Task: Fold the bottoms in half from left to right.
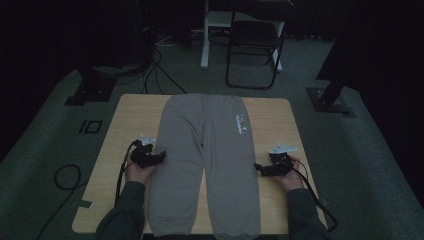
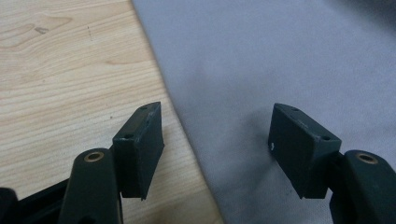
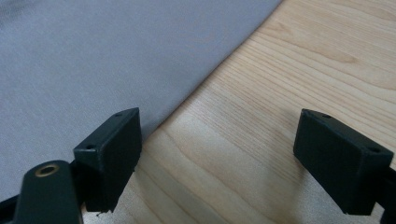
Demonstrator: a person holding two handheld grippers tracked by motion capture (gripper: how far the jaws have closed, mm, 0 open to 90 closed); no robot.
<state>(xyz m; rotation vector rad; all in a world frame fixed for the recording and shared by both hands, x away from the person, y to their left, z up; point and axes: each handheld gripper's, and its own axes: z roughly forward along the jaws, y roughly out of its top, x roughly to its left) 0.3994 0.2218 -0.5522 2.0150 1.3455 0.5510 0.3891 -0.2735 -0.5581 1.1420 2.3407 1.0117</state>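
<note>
The grey sweatpants (image 1: 205, 165) hang over the table (image 1: 125, 125) near edge, cuffs cut off. The left gripper (image 1: 161, 157) and right gripper (image 1: 258, 168) have spread jaws, straddling the outer leg edges.

Dim lab or studio, carpet floor (image 1: 45, 145), camera stands (image 1: 92, 85), folding chair (image 1: 254, 45), cables (image 1: 160, 75)

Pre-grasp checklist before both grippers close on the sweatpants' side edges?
1. Sweatpants flat on table: ok, legs spread, cuffs at the near edge.
2. Left gripper open: ok.
3. Left gripper straddles the fabric edge: ok, one jaw over wood, the other over cloth.
4. Right gripper open: ok.
5. Right gripper straddles the fabric edge: ok, one jaw at the cloth edge, the other over wood.
6. Jaws low enough to catch cloth: cannot tell.
</note>
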